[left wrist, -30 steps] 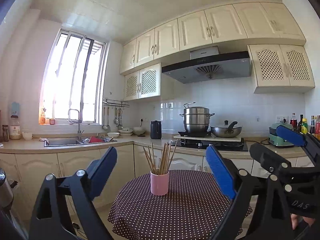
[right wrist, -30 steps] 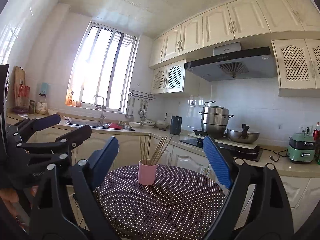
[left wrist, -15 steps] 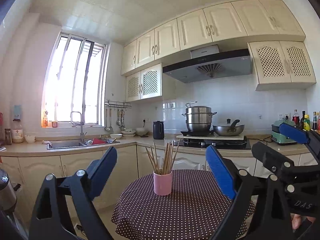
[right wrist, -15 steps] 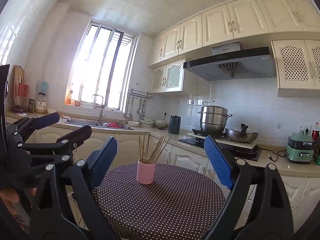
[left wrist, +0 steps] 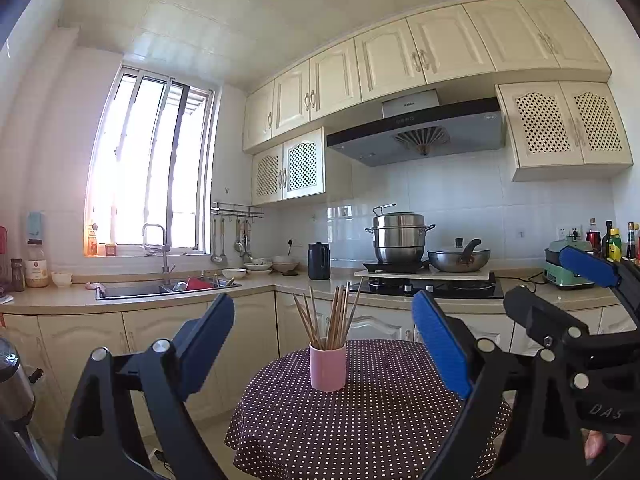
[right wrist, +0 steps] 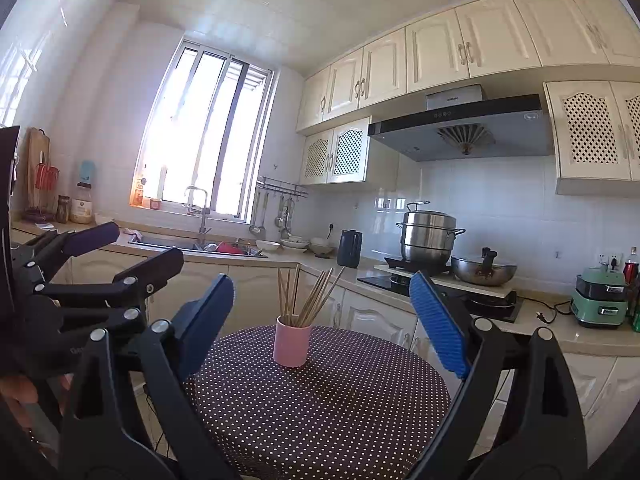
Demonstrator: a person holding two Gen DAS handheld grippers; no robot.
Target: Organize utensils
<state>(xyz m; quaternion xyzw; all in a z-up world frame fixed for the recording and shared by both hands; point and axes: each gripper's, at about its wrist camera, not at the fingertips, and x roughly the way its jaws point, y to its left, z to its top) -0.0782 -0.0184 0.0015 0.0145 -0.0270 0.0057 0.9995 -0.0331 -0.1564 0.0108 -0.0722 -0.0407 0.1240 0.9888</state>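
Left gripper: my jaws stand wide apart and level, with nothing between the pads; I hold no utensil.
Right gripper: also spread wide and level, empty; the gap between its blue pads frames the cup.
Side by side: in my left view the right gripper shows at the right edge, and in my right view the left gripper shows at the left edge, so the two are close together at about the same height.
Cup: a pink cup stands upright on the dotted tablecloth, straight ahead of both tools and lower than the pads, well apart from them.
Chopsticks: a bundle stands in the cup, tips fanning out above its rim; their long axis runs near upright, leaning a little outward.
Direction from left tool: dead ahead, almost centred between my pads.
Direction from right tool: ahead and slightly left of centre.
Nearer hand: I cannot tell; both seem about equally far.
Judgement on the approach: with sticks upright and my jaws level, I expect to go forward and down, closing sideways across the shafts above the rim.
Risk: a bump on the cup could tip it.
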